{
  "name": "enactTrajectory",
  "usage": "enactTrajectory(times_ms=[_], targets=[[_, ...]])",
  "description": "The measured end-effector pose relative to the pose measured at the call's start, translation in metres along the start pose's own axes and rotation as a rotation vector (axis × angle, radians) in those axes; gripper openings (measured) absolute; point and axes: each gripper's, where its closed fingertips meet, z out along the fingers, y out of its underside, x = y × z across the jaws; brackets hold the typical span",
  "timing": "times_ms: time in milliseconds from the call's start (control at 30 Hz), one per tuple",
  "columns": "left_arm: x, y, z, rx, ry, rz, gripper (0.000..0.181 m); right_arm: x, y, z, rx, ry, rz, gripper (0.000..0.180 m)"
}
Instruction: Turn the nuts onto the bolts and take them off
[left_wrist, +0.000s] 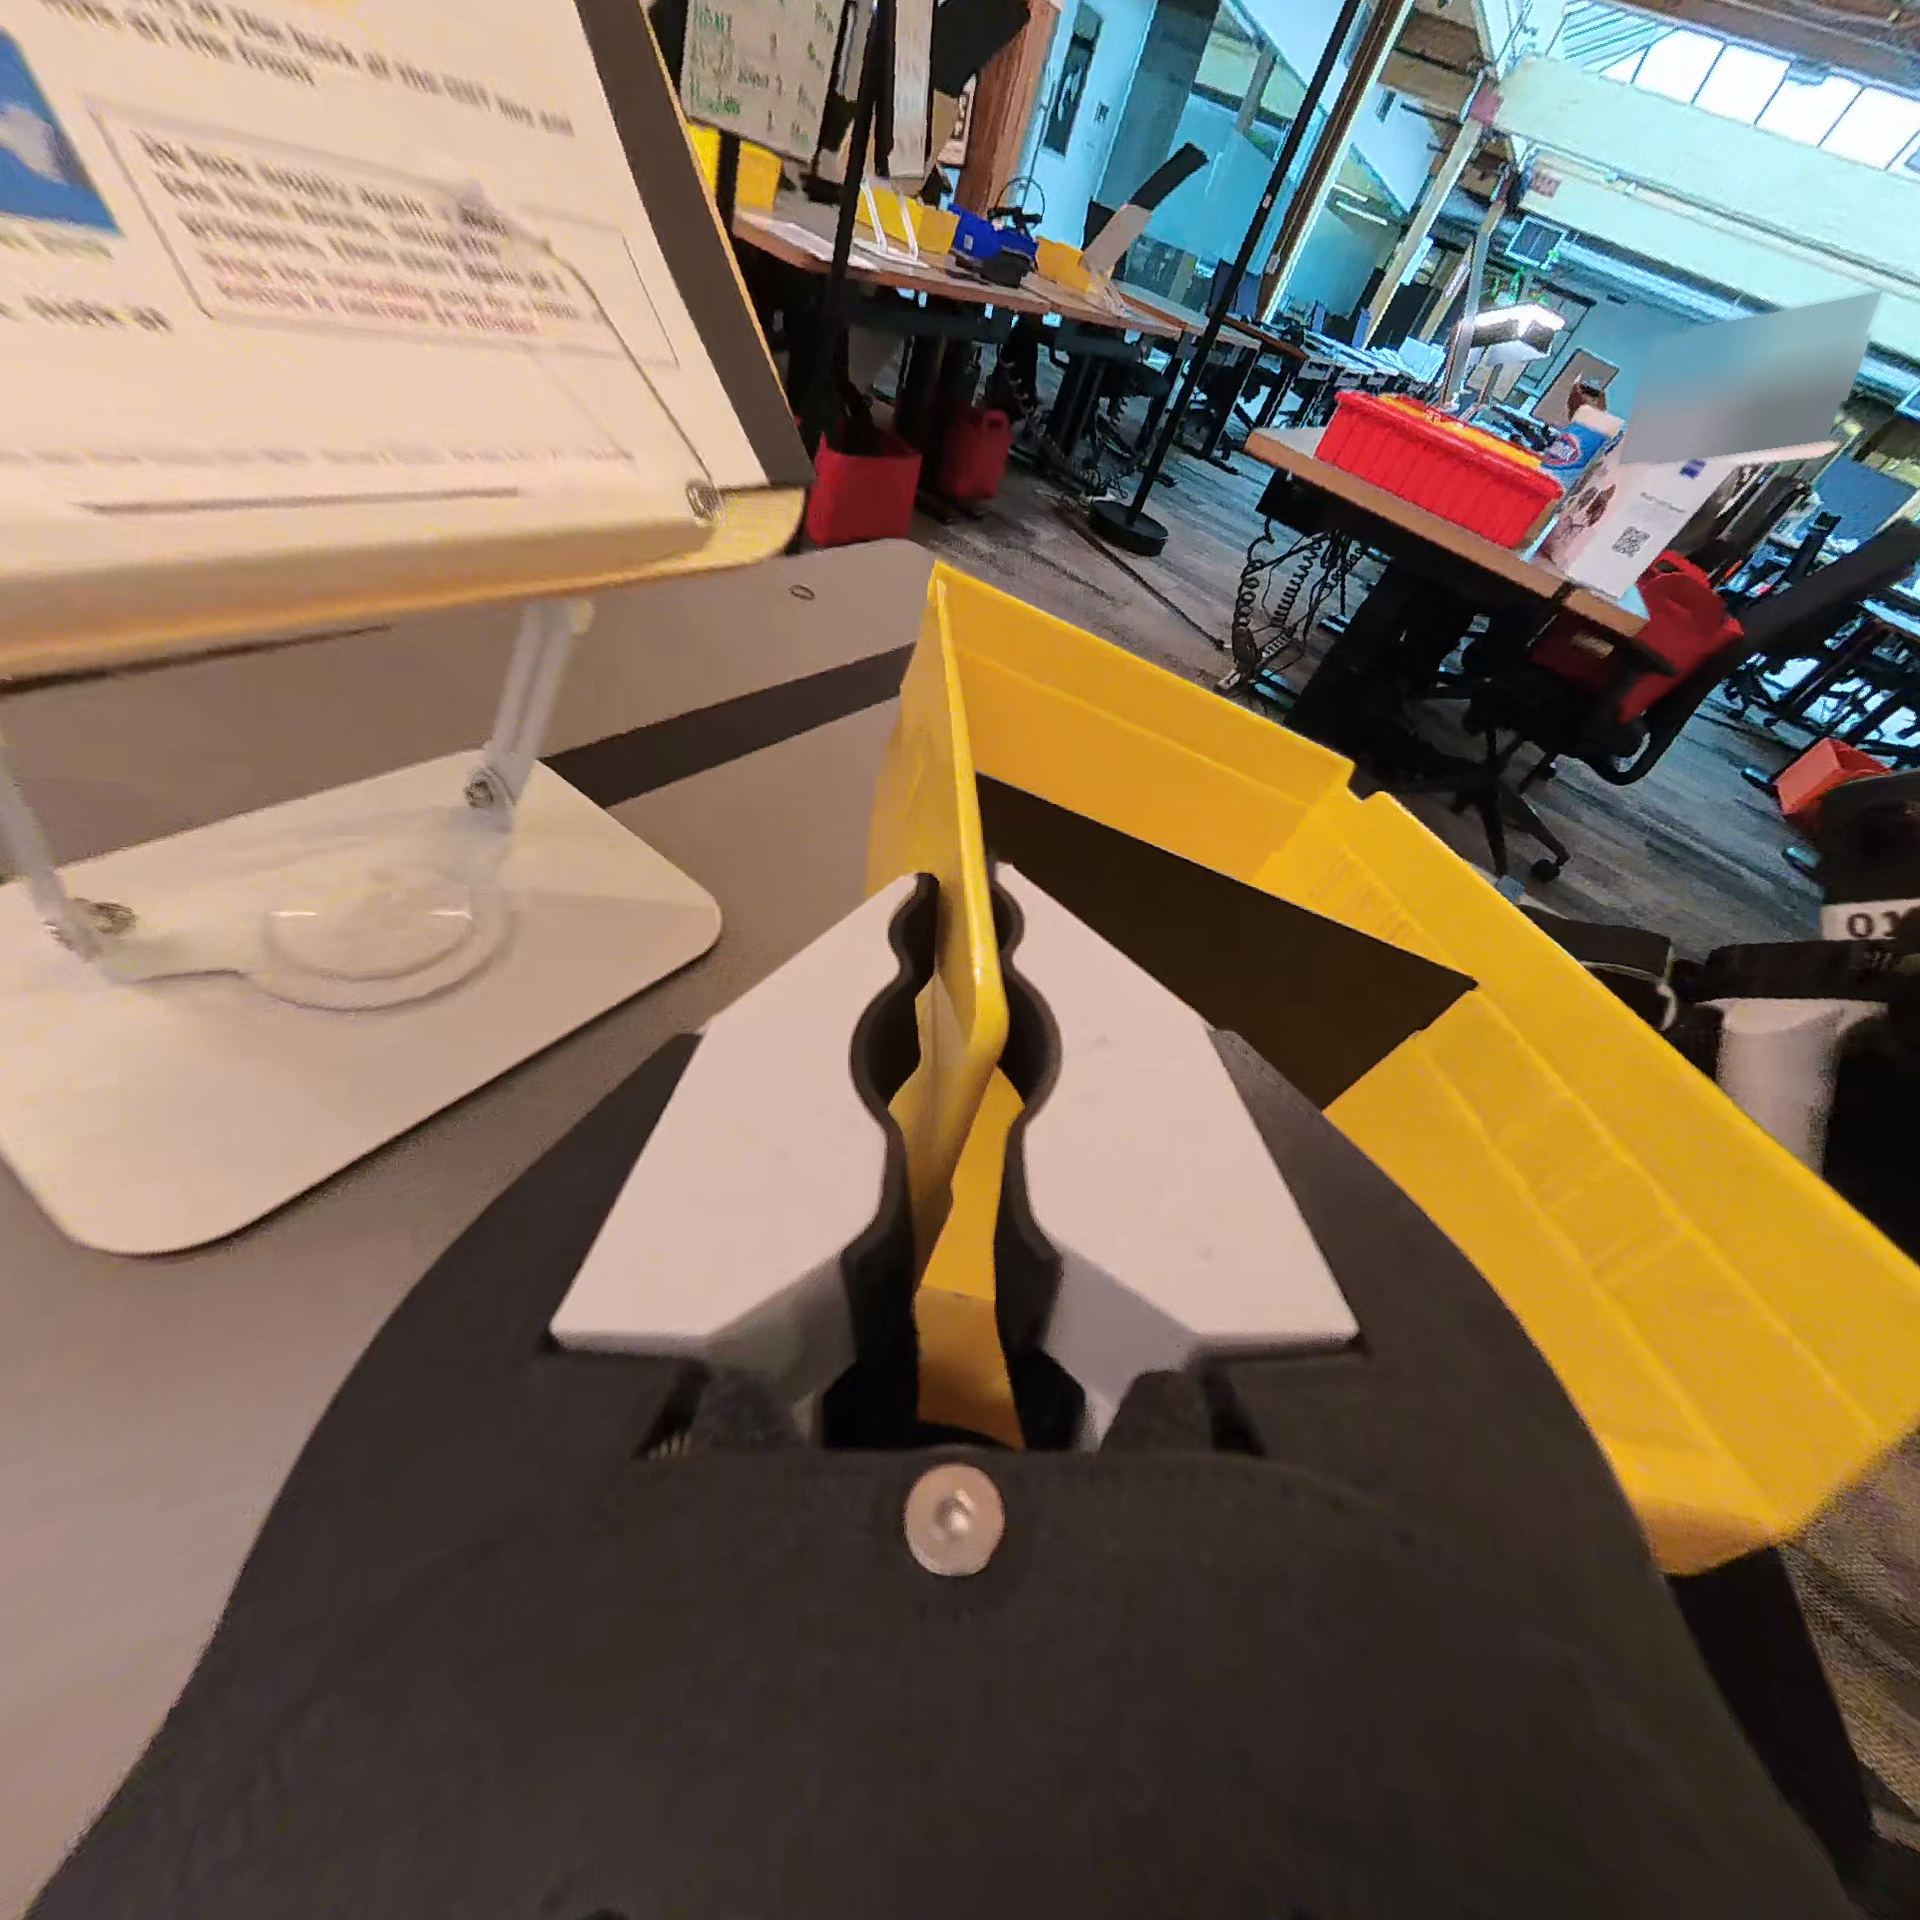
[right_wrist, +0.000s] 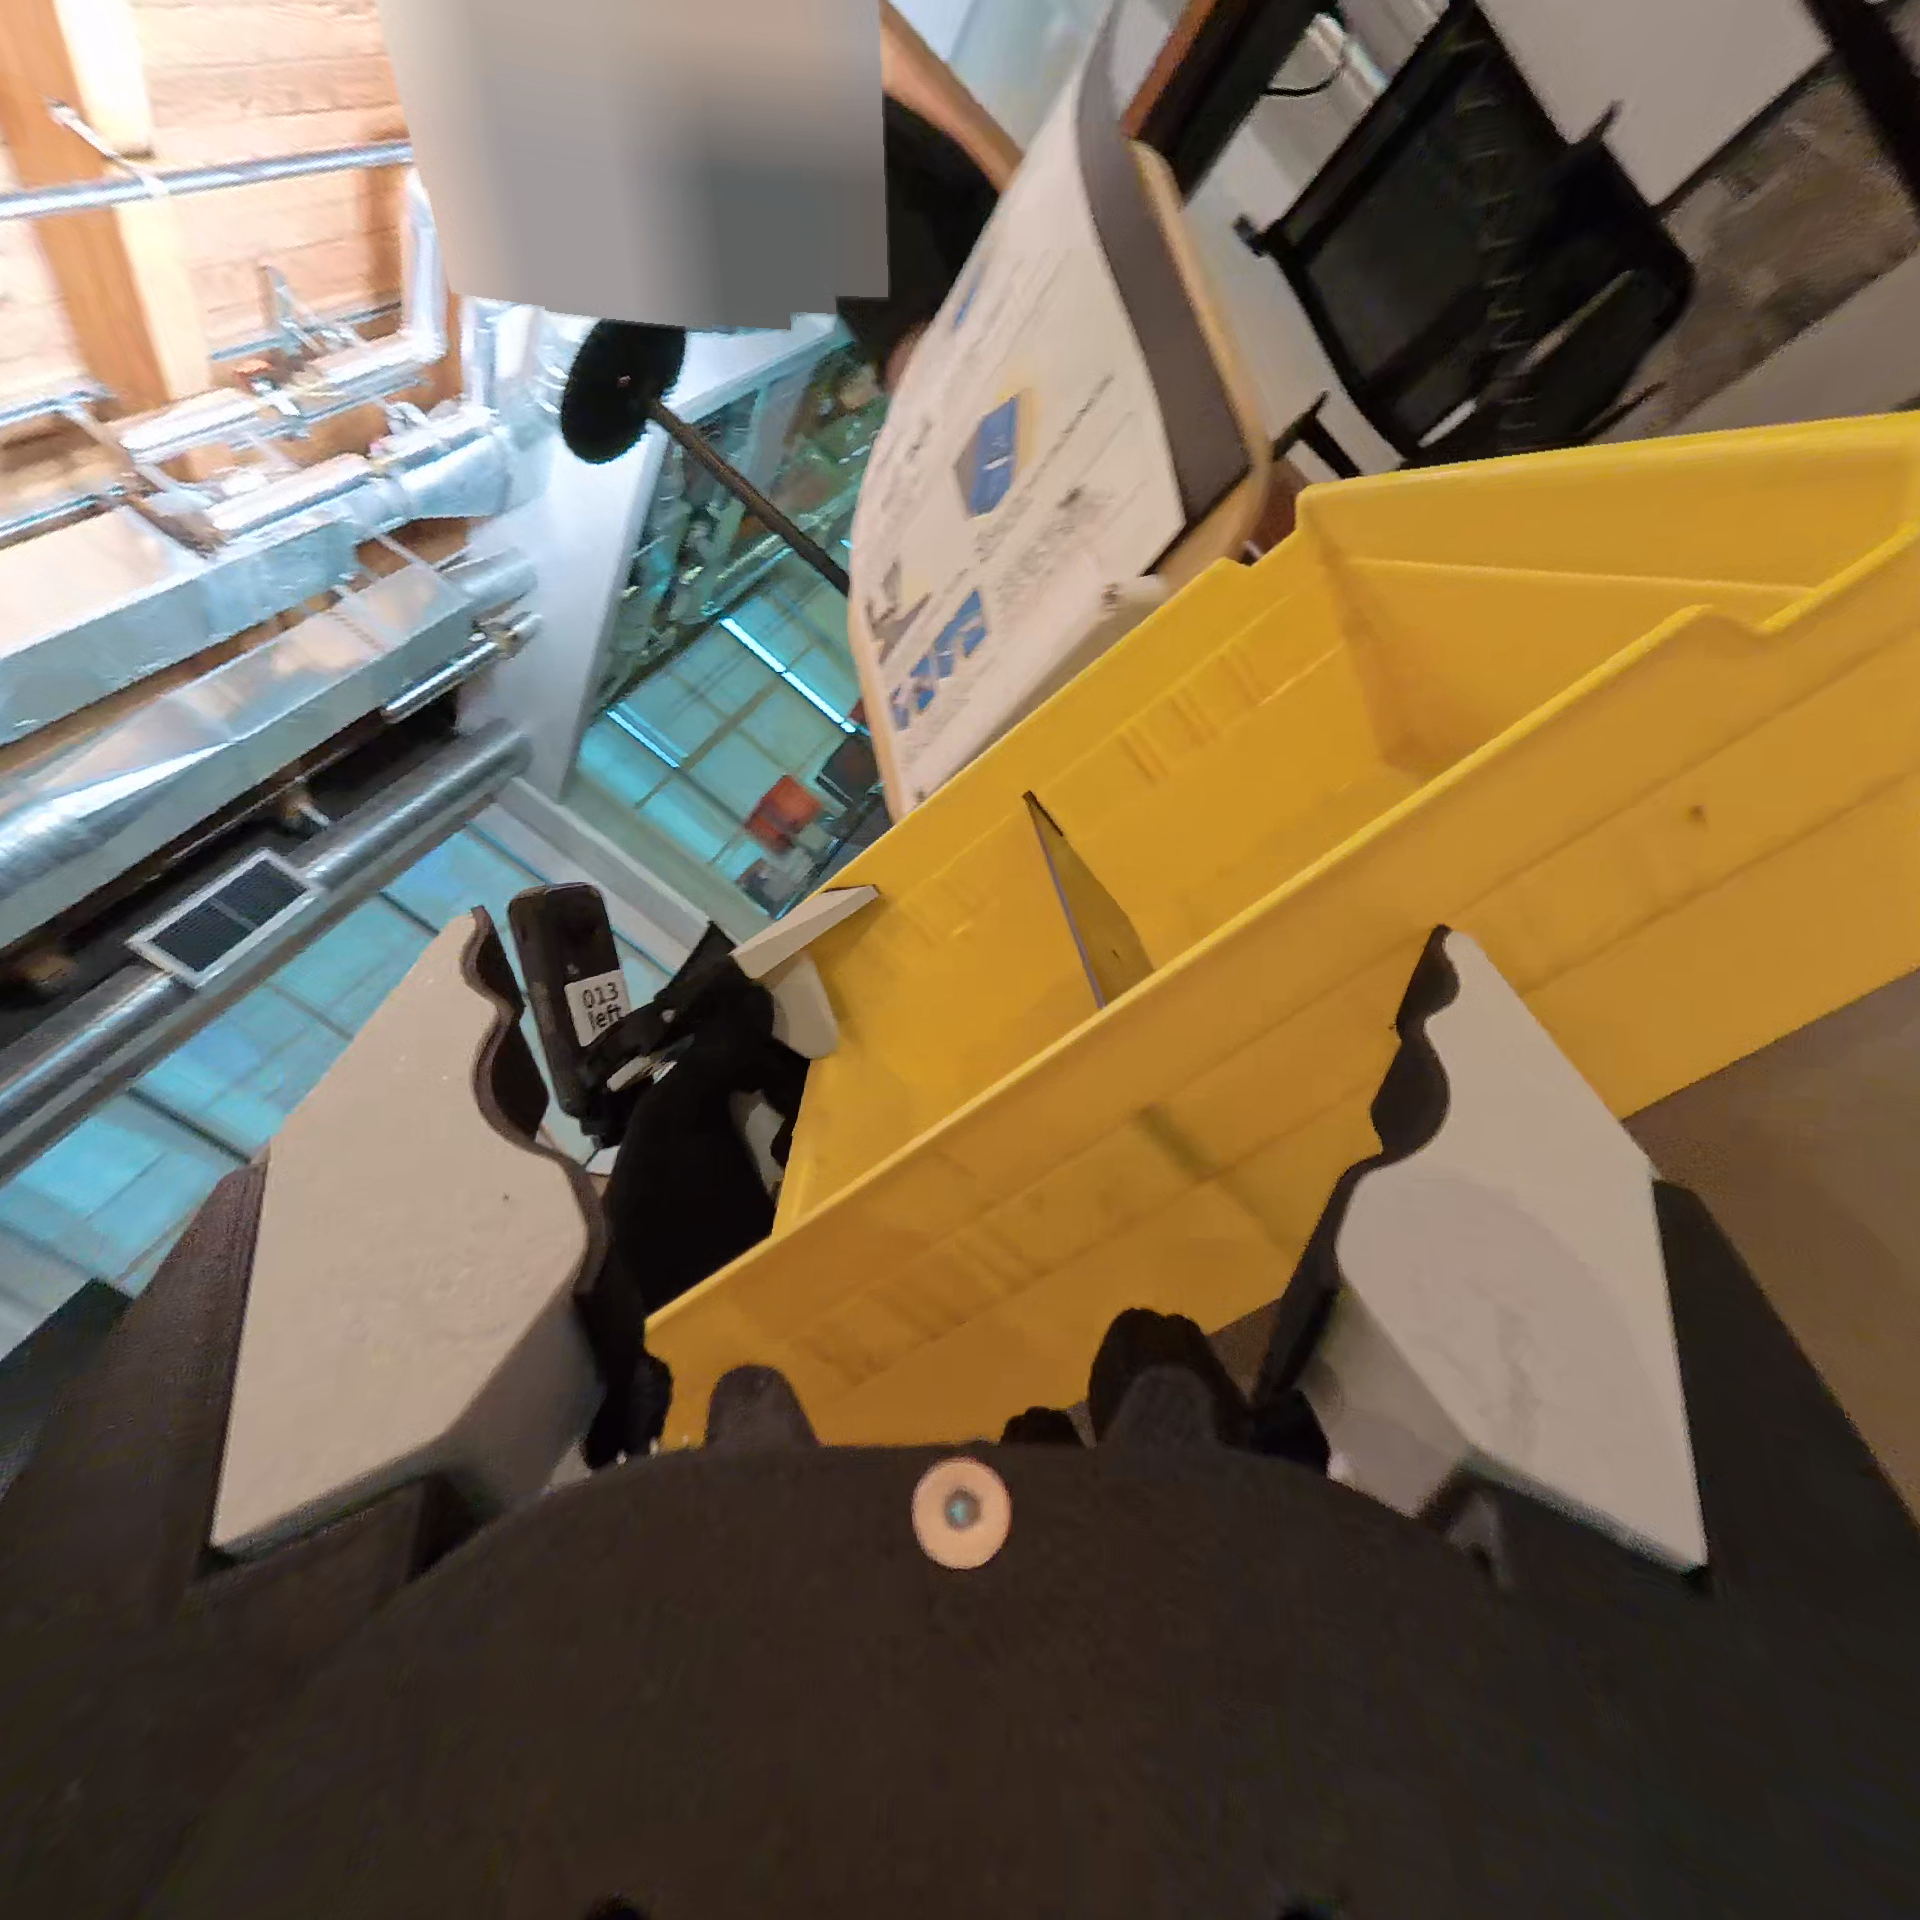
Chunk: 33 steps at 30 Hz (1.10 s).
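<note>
Left wrist view first: the left gripper has its jaws clamped on the thin side wall of a yellow bin, with the wall's edge running up between the two white fingers in the centre of the frame. The bin stretches off to the right half of the frame and looks tilted, with a black divider showing inside it. On the left sits a white stand on the grey worktop, holding up a printed instruction sheet that fills the upper left. Background upper right is a big workshop with more tables and a red crate.

Right wrist view: the right gripper has its jaws wide apart, gripping nothing, with the yellow bin crossing diagonally between and beyond the fingers. You can see the left gripper hanging onto the bin's far end at centre left, with a small black camera mounted on it. The instruction sheet is upper centre, and a black chair is upper right.

Nuts and bolts: can't spot any in either view; what shows of the bin's compartments looks bare.
</note>
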Motion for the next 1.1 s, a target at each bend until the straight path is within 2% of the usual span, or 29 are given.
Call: enactTrajectory(times_ms=[233,500,833,1100], targets=[[0.001,0.037,0.049,-0.047,-0.006,-0.066,0.007,0.058,-0.016,0.001,-0.007,0.126,0.004,0.159],[0.011,0.054,0.081,-0.053,0.023,-0.107,0.015,0.097,-0.045,0.014,-0.02,0.218,-0.086,0.159],[0.031,0.071,0.113,-0.112,0.117,-0.211,0.025,0.148,-0.069,0.03,-0.205,0.301,-0.207,0.152],[0.061,0.08,0.135,-0.132,0.213,-0.282,0.037,0.184,-0.097,0.036,-0.333,0.352,-0.308,0.137]])
